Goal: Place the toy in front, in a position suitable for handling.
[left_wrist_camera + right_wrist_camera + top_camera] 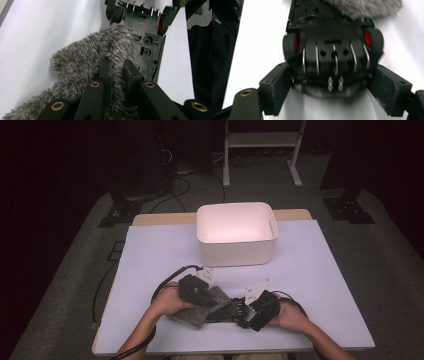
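The white bin (pixel 236 233) at the far side of the table (pixel 325 285) looks empty inside, though its near wall hides part of the floor. Near the front edge, the left gripper (pixel 117 72) has its 2 jaws pinching a fold of the grey fuzzy cloth (pixel 85 67), which drapes over a black mop head (pixel 329 37) (2 red-hubbed wheels show). The right gripper (pixel 334 92) has its jaws pressed on that head's end; its far half is covered.
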Demonstrator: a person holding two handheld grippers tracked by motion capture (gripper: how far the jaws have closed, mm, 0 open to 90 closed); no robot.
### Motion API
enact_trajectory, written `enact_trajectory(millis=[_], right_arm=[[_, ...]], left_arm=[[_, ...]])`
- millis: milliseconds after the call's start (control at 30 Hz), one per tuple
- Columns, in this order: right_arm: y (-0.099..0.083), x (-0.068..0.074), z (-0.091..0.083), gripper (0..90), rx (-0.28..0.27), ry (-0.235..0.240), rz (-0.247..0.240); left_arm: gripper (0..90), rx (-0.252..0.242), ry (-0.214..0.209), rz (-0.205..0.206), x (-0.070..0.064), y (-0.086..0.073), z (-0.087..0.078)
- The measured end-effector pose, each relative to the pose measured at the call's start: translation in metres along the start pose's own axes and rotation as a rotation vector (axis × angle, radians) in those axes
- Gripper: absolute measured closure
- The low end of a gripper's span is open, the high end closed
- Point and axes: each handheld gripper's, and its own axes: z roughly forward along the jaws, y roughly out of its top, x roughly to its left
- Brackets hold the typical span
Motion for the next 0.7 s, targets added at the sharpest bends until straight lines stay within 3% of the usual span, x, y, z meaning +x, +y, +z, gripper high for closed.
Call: enact_trajectory(millis=[200, 367, 500, 567, 700], right_arm=[[-0.004, -0.001, -0.002, 22.8, -0.018, -0.011, 0.002], [-0.005, 0.003, -0.001, 22.9, -0.03, -0.028, 0.004], [-0.005, 0.003, 0.0, 22.9, -0.031, -0.037, -0.002], [-0.005, 0.004, 0.0, 22.8, -0.033, -0.037, 0.004], [-0.006, 0.003, 0.0, 22.4, -0.037, -0.036, 0.002]], left_arm=[[79.8, 0.016, 0.013, 0.02, -0.005, 0.004, 0.001], [79.7, 0.028, -0.005, 0.077, -0.016, 0.017, 0.007], [79.7, 0.02, -0.043, 0.141, -0.031, 0.035, 0.018], [79.7, 0.04, -0.04, 0.171, -0.035, 0.042, 0.021], [79.7, 0.053, -0.038, 0.159, -0.031, 0.039, 0.018]])
